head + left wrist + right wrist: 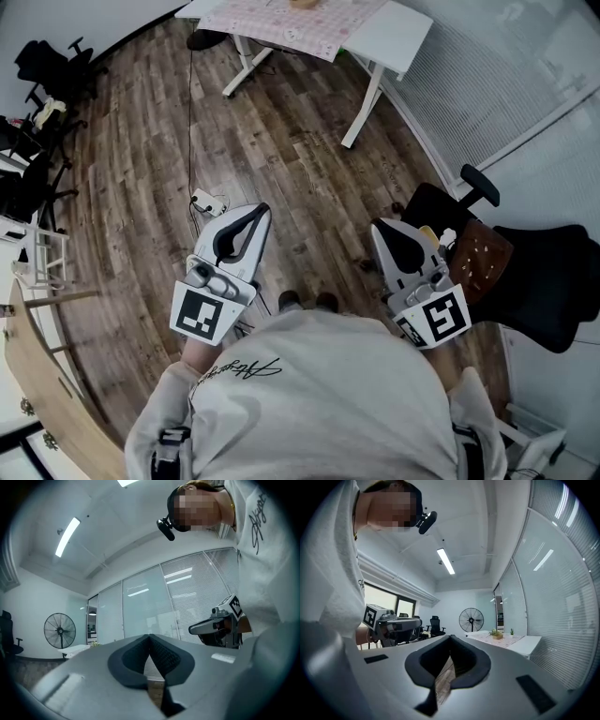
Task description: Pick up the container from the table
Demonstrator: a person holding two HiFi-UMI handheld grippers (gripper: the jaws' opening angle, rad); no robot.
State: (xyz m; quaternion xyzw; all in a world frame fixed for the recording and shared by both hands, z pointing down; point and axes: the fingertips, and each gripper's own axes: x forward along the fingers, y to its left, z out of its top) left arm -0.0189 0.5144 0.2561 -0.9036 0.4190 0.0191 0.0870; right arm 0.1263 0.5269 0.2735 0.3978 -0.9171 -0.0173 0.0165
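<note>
Container, as far as it can be made out, is a small brown box with green leaves in it. It stands on the patterned cloth that covers part of the white worktop at the far end of the room. It is well apart from both tools, and nothing touches it.

The person stands on the wooden floor with both tools held out in front of the body. The tools sit side by side at about the same height, roughly level, and point forward toward the worktop. Their marker cubes sit close to the torso.

The left tool is closed. Its dark pads meet at the tips with nothing between them, and only floor shows through the gap behind them. The right tool is closed too, pads together and empty.

Each tool shows in the other's view, held level beside it. A black office chair stands just right of the right tool, and a pedestal fan stands near the worktop.
</note>
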